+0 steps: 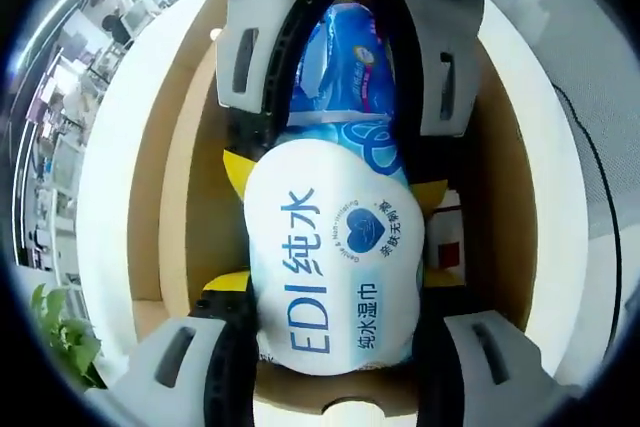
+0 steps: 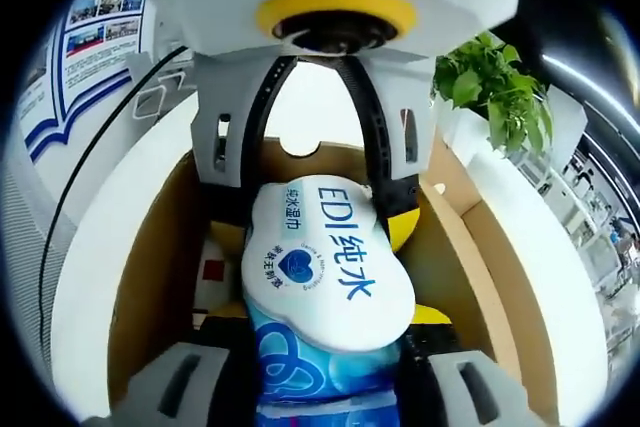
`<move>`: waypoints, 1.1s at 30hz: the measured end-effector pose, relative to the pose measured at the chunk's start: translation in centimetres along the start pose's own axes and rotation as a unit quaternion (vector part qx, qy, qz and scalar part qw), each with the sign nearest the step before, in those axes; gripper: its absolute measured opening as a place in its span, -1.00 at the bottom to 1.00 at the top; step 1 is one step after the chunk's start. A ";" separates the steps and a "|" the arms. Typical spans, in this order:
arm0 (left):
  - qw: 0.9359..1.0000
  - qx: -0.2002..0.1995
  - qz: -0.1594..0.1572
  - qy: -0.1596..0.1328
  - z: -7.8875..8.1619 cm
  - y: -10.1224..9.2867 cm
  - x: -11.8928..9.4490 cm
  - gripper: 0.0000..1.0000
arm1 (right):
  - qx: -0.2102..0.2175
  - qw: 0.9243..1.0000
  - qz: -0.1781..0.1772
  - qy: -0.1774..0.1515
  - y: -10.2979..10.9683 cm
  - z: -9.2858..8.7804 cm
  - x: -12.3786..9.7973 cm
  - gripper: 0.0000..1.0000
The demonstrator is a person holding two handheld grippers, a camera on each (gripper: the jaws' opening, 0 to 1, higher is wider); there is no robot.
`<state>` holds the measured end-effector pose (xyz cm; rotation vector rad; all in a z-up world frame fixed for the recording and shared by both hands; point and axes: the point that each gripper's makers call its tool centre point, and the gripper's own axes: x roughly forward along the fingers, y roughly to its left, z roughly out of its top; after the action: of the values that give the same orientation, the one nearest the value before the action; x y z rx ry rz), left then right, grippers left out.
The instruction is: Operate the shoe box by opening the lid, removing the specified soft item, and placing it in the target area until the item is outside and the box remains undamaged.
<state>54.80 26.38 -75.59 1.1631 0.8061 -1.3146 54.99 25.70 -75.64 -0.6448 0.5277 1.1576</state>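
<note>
A soft pack of wet wipes [image 1: 335, 267], white at one end and blue at the other, hangs over the open shoe box [image 1: 150, 167]. My left gripper [image 1: 335, 282] is shut on its white end, the yellow tips pressing both sides. From the opposite side, my right gripper [image 1: 333, 182] holds the pack near its blue end. In the right gripper view the same pack [image 2: 325, 257] lies between my right gripper [image 2: 330, 317] below and my left gripper [image 2: 318, 232] above. The shoe box [image 2: 150, 247] is brown cardboard inside and white outside.
A small red and white label [image 1: 450, 247] lies inside the box under the pack. The box sits on a white tabletop [image 1: 555, 147] with a thin black cable [image 1: 598, 197] on it. A green plant [image 2: 490, 87] stands beside the table, and a poster [image 2: 100, 17] hangs on the wall.
</note>
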 end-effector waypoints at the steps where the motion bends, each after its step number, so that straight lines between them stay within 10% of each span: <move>1: 1.000 0.002 0.001 0.001 0.0 0.0 -0.2 0.23 | 0.001 1.000 -0.002 -0.001 -0.1 0.1 -0.1 -0.02; 33: 1.000 0.004 0.004 0.020 3.1 0.1 -7.2 0.23 | 0.001 0.999 -0.001 -0.039 -0.4 4.7 -6.3 -0.02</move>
<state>53.40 25.57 -67.96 1.2019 0.8253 -1.2928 53.63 24.73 -67.90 -0.5968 0.4622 1.1754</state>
